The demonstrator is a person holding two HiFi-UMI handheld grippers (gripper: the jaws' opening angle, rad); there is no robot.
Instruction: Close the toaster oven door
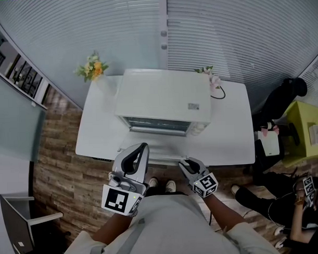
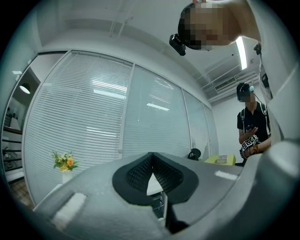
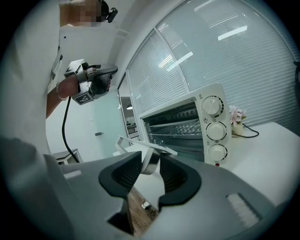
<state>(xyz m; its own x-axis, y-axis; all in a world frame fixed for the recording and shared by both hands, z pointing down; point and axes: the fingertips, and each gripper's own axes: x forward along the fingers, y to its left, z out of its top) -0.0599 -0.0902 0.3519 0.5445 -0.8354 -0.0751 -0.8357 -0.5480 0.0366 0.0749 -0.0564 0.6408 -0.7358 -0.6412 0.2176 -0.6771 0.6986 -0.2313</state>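
Observation:
A white toaster oven stands on the white table with its door folded down flat toward me. My right gripper is at the door's front edge. In the right gripper view the metal door handle sits in the gap between the jaws of this gripper, which stand apart, and I see no pad pressing on it. The oven's rack and three knobs show beyond. My left gripper is raised in front of the door, pointing up and away, its pads together and holding nothing.
A vase of yellow flowers stands at the table's back left. Pink flowers and a black cable are at the back right. A seated person and a yellow-green table are to the right. Blinds close off the back.

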